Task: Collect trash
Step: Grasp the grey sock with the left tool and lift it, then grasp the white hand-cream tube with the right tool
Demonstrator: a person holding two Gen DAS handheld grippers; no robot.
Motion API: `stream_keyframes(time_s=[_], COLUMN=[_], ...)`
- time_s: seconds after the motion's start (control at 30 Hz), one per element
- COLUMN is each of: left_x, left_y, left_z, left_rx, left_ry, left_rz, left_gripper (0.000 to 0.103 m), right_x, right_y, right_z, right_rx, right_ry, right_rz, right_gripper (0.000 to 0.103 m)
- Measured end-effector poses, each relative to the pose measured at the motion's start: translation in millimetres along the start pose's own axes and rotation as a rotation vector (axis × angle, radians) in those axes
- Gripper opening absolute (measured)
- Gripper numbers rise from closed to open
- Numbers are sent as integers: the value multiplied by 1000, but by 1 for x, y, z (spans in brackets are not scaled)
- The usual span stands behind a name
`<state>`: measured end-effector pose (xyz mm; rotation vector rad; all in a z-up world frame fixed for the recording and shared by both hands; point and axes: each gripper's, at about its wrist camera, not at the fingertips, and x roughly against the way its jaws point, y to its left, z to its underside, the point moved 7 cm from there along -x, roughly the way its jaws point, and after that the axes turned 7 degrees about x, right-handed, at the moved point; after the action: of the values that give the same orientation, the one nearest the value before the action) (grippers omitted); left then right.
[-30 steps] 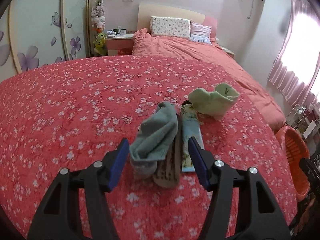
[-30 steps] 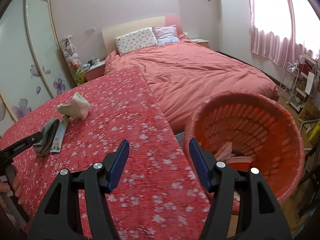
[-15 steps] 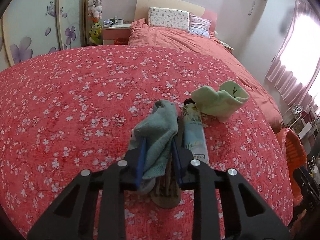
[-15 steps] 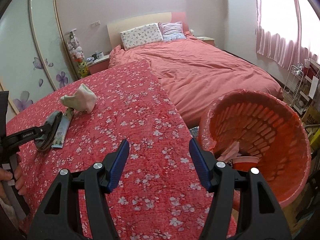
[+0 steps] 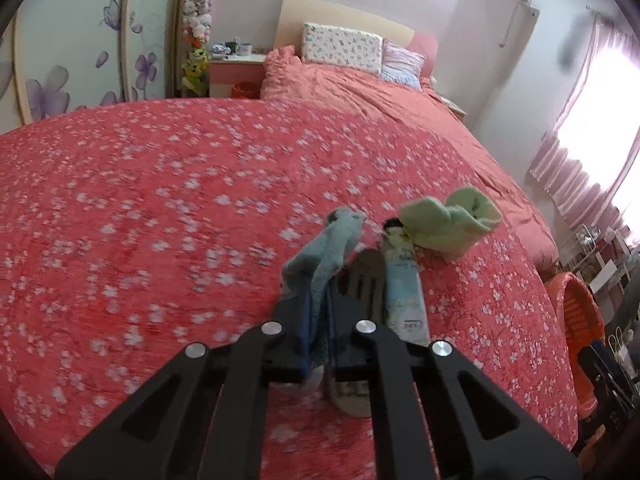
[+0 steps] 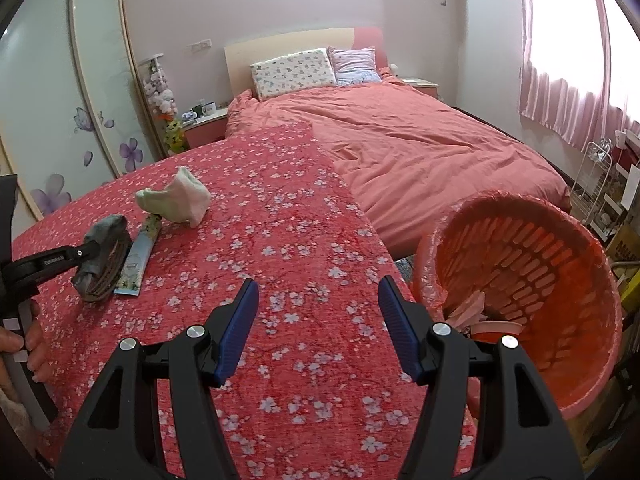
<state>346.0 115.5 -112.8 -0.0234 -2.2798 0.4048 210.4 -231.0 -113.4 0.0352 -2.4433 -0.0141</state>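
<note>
Lettering runs along the pale blue tube (image 5: 403,280) lying flat on the red floral bedspread (image 5: 140,208), but the print is too small and soft to read; the side of the left gripper (image 5: 318,322) also carries a short white word in the right wrist view, equally illegible. The tube's long axis runs away from the left wrist camera, its dark capped end touching the crumpled light green sock (image 5: 448,222) and its flat crimped end nearest the gripper. Beside it, a brown slotted insole (image 5: 364,280) lies parallel, its rounded far end pointing the same way. The left gripper has just been closing and now pinches the grey-blue sock (image 5: 328,252), the fabric squeezed between its blue pads and bunching up beyond them, the sock's length roughly in line with tube and insole. The right gripper (image 6: 318,328) hovers over the bedspread's near edge with its fingers spread and nothing between them. Just to its right stands the orange slatted basket (image 6: 552,248), lined with thin plastic, some pinkish scraps at its bottom.
</note>
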Motion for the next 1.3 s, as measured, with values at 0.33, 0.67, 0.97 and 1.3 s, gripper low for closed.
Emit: stream_keyframes(time_s=[0.33,0.67,0.97,1.3], left_x=[37,49,38,31], left_y=[59,100,124,126], left_z=[-16,-16,-12,-9], left_rx=[49,61,128,142], left_ry=[-83,-103,-81,-62], left_rz=[-87,-105,-68,-38], left_gripper=[8,8,8,8], right_x=[-15,-60,-98,-110], right_y=[57,137,174,181], right_z=[-12,-32,-41,-47], right_rx=[55,87,101,114], right_ry=[12,56,122,153], right_rz=[-70,-161,-162,-150], right_gripper=[60,43,42,35])
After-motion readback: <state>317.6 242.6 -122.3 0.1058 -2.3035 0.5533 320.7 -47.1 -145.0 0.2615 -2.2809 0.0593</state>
